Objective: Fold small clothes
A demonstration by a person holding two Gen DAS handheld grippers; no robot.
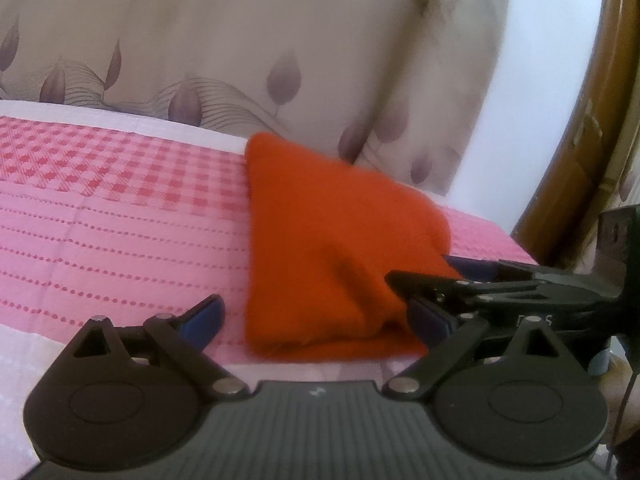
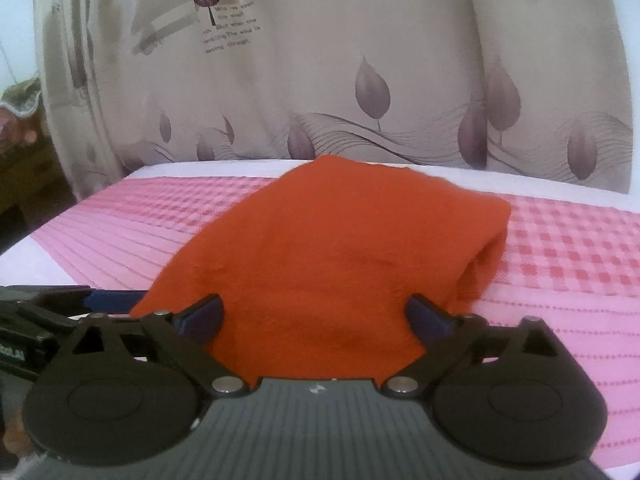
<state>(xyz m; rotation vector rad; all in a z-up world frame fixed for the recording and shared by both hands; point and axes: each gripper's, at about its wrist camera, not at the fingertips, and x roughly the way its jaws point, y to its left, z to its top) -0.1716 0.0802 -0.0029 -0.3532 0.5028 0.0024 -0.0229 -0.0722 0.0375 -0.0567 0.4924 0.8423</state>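
A folded orange garment (image 1: 332,240) lies on a pink checked bedspread (image 1: 100,216), its far corner near the back edge. In the left wrist view my left gripper (image 1: 316,316) is open wide at the garment's near edge. Its left pad is clear of the cloth and its right pad sits at the cloth's near right corner. My right gripper (image 1: 420,268) comes in from the right, jaws apart at the garment's right edge. In the right wrist view that right gripper (image 2: 316,312) stands open, with the orange garment (image 2: 340,248) lying loose between its fingers. A left gripper finger (image 2: 114,300) shows at the left edge.
A beige curtain (image 2: 320,80) with purple leaf prints hangs just behind the bed. A curved wooden frame (image 1: 580,140) stands at the right. The bedspread (image 2: 560,260) stretches bare on both sides of the garment, with a white border along the back.
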